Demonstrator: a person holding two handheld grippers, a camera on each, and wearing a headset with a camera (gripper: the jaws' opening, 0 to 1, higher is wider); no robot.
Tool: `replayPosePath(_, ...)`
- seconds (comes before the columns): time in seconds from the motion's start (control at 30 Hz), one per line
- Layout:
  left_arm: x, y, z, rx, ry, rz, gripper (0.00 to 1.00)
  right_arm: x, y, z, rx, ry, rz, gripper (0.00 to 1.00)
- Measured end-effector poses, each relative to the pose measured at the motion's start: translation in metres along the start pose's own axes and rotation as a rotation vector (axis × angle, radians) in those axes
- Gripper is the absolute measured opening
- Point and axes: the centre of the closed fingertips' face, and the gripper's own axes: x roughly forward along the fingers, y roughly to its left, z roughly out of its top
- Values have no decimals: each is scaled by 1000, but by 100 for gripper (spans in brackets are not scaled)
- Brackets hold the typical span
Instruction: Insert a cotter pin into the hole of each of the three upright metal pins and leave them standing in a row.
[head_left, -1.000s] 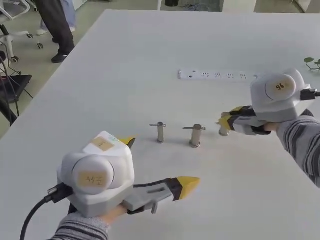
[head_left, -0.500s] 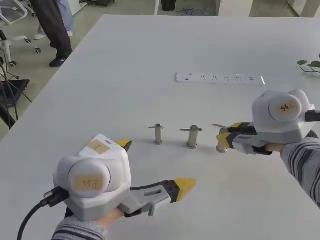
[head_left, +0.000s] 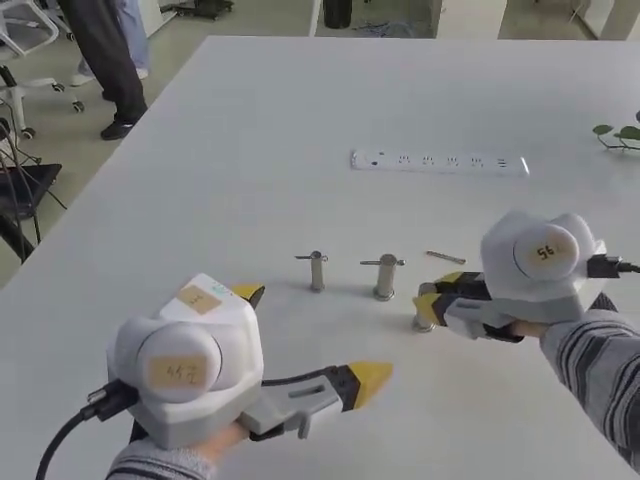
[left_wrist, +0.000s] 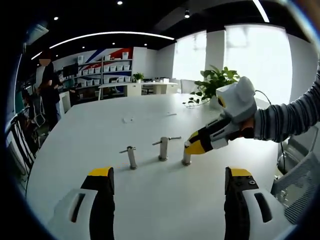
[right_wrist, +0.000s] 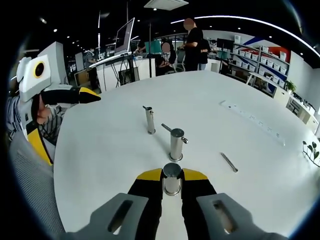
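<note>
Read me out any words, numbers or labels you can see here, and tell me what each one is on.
"56": handwritten on the round sticker on the right gripper, which clamps a metal pin.
Round label on the left gripper: handwritten marks, too blurred to read.
Small sticker on its top: unreadable.

Left tool (head_left: 312, 333) agape — right tool (head_left: 438, 296) clamped
</note>
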Motion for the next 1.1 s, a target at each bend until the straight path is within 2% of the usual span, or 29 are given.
replayPosePath(0.17,0,-2,0,1,1,-3,90,1,1,1,19,-19,-8,8)
replayPosePath(0.5,1,-7,-1,4,5,-11,90,4,14,2,51,-48,-19,8)
replayPosePath(0.9,1,-8,-2,-1,10,-12,90,8,19,2,64,-38,-20,9)
replayPosePath(1.0,0,-7,-2,-3,12,-10,90,9,21,0,96,-46,-10,12)
replayPosePath(1.1,0,-5,-3,-3,15,-6,90,8,24,-1,97,-44,4,15)
